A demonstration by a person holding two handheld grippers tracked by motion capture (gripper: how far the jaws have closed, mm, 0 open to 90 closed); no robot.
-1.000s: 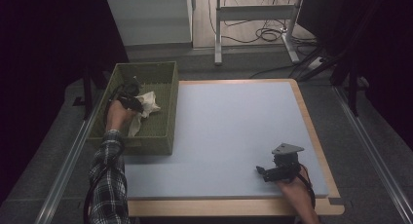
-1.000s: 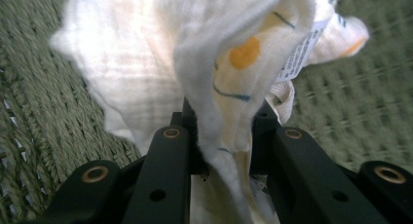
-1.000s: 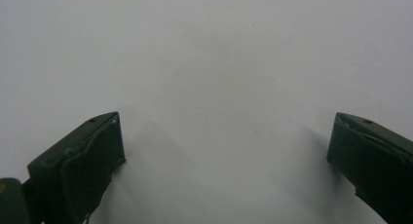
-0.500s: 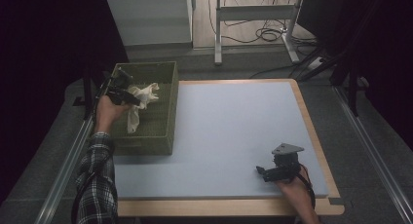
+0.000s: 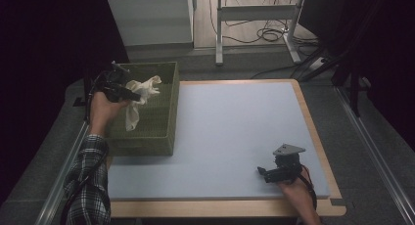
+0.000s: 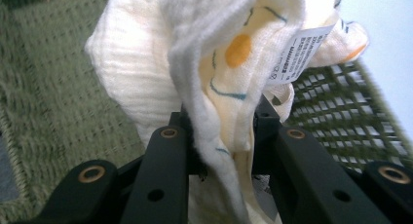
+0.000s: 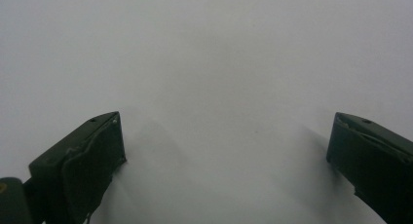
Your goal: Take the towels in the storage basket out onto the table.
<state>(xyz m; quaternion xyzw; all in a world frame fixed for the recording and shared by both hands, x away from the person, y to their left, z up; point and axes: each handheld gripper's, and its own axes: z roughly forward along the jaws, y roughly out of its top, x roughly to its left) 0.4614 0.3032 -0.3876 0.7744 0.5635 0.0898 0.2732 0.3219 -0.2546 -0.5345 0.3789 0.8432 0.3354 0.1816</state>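
Note:
A cream cloth (image 5: 139,95) with orange dots, blue lines and a white label (image 6: 297,53) hangs from my left gripper (image 5: 132,95), which is shut on it above the green woven basket (image 5: 159,132). In the left gripper view the cloth (image 6: 195,63) is bunched between the two black jaws and spills over them. My right gripper (image 5: 264,173) rests low over the pale blue mat (image 5: 235,127) near the front right. Its jaws stand wide apart with nothing between them in the right gripper view (image 7: 224,160).
The basket stands at the left edge of the mat, inside a wooden table border (image 5: 313,132). A white cabinet (image 5: 151,19) and a desk frame with cables (image 5: 264,24) stand behind the table. Grey rails run along both sides.
My left gripper has lifted the cloth up out of the basket and toward its left rear. The right gripper has stayed where it was.

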